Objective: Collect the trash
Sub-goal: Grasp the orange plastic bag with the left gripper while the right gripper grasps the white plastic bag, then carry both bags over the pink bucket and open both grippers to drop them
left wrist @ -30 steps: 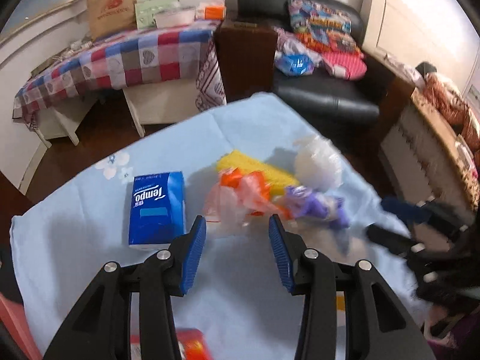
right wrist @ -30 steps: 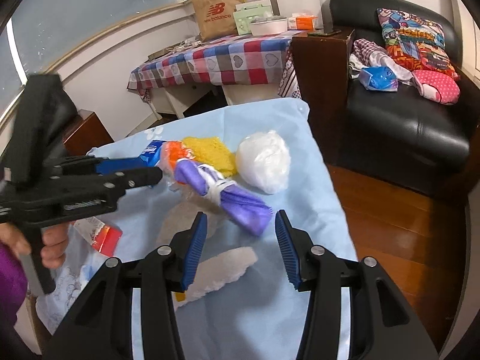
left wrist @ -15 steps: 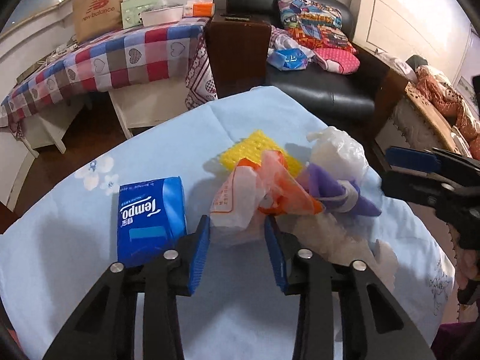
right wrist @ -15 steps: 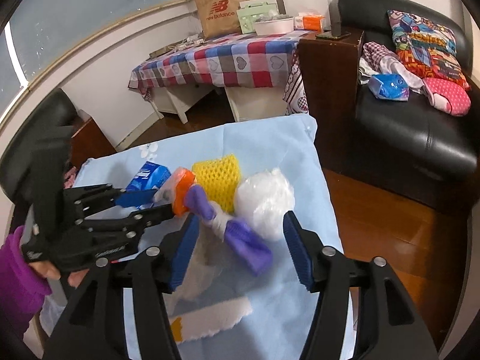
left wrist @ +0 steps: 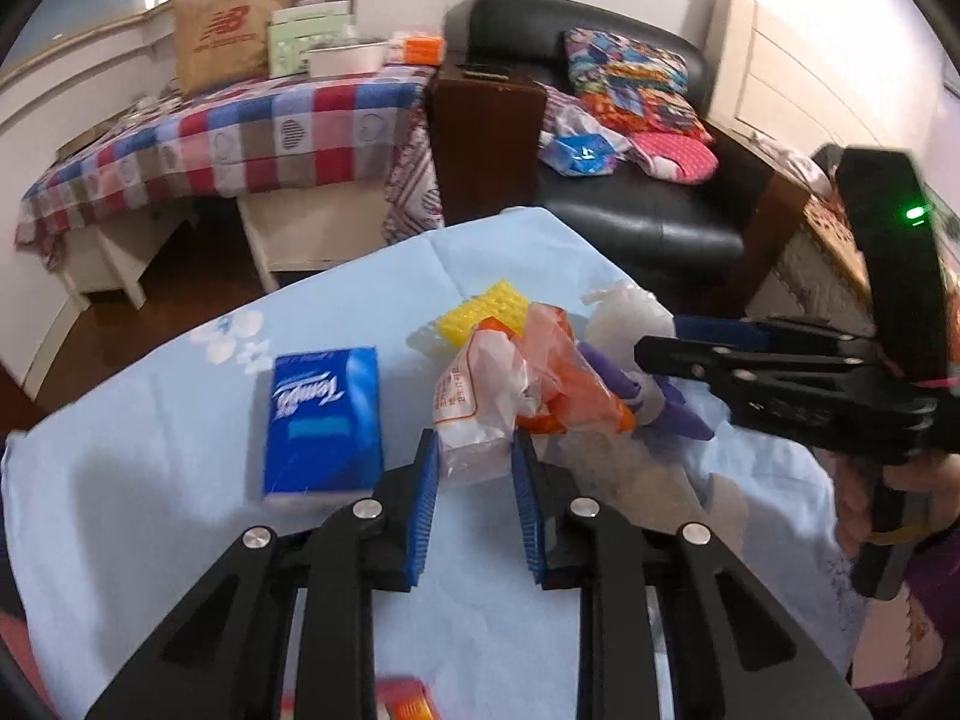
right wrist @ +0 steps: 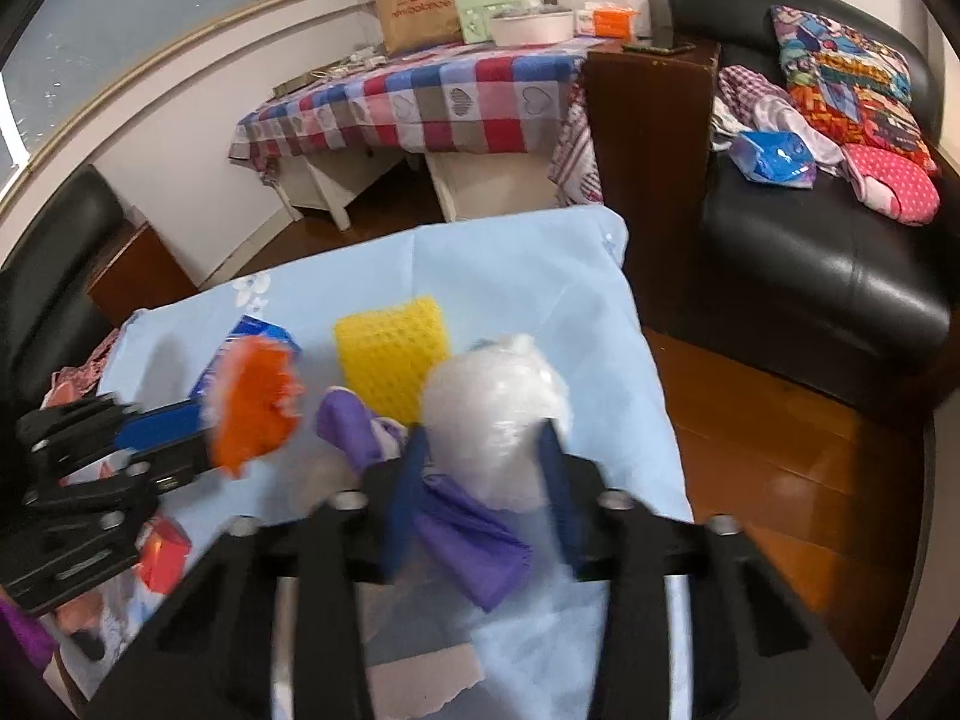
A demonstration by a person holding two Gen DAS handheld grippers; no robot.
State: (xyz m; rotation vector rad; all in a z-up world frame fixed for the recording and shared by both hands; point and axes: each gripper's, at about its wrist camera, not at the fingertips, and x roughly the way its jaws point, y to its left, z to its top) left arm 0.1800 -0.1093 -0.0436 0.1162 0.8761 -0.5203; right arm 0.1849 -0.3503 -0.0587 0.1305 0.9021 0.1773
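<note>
My left gripper (left wrist: 474,468) is shut on a crumpled clear-and-orange plastic bag (left wrist: 516,384), which also shows orange in the right wrist view (right wrist: 252,408). My right gripper (right wrist: 486,462) has its jaws around a white plastic wad (right wrist: 495,414), with gaps at the sides; it also shows from the side in the left wrist view (left wrist: 666,342). A purple wrapper (right wrist: 462,534) lies under the right gripper. A yellow foam net (right wrist: 393,354) lies just beyond. All rest on a light blue tablecloth (left wrist: 150,450).
A blue Tempo tissue pack (left wrist: 324,414) lies left of the trash. A red packet (right wrist: 162,552) and a torn white paper strip (right wrist: 420,684) lie near the front edge. A black sofa (right wrist: 810,252) and a checkered table (right wrist: 420,102) stand beyond.
My left gripper closed on the orange-and-clear bag and lifted it slightly. My right gripper moved forward from over the purple wrapper until its jaws flank the white wad.
</note>
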